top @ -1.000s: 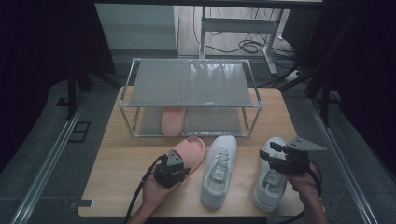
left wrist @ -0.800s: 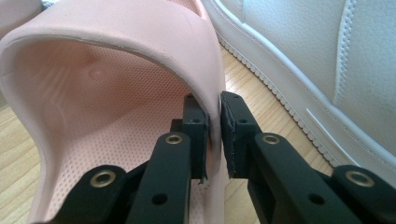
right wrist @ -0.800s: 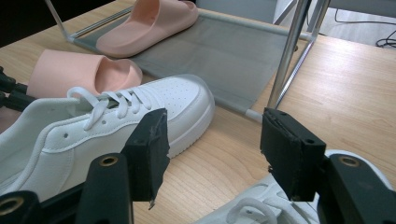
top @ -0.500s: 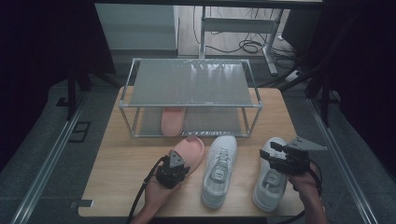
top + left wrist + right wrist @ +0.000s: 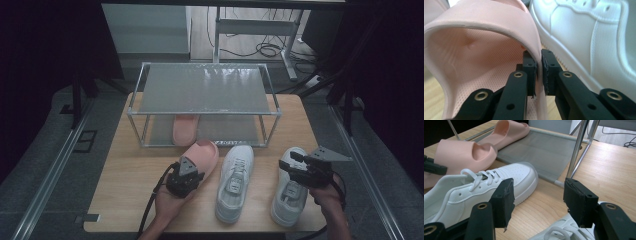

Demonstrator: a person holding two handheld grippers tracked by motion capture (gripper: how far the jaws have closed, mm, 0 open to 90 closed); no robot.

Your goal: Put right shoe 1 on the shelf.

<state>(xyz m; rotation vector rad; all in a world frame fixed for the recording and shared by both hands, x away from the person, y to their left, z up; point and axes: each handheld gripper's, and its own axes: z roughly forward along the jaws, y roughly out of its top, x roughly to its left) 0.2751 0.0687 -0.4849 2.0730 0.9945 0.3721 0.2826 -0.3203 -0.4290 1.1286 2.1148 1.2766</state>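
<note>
A pink slipper (image 5: pixel 202 152) lies on the wooden table (image 5: pixel 130 175) in front of the rack. My left gripper (image 5: pixel 188 167) is shut on the edge of its strap (image 5: pixel 499 27), one pad inside and one outside. Its mate, a second pink slipper (image 5: pixel 184 129), lies on the rack's lower shelf. Two white sneakers stand to the right: one in the middle (image 5: pixel 234 182) and one at the right (image 5: pixel 289 192). My right gripper (image 5: pixel 291 164) hovers open over the right sneaker (image 5: pixel 564 231), with nothing between its jaws (image 5: pixel 539 197).
A two-shelf metal rack (image 5: pixel 205 89) with mesh shelves stands at the back of the table; its front right leg (image 5: pixel 577 150) is close ahead of the right gripper. Bare wood lies at the table's left and far right. Cables trail on the floor behind.
</note>
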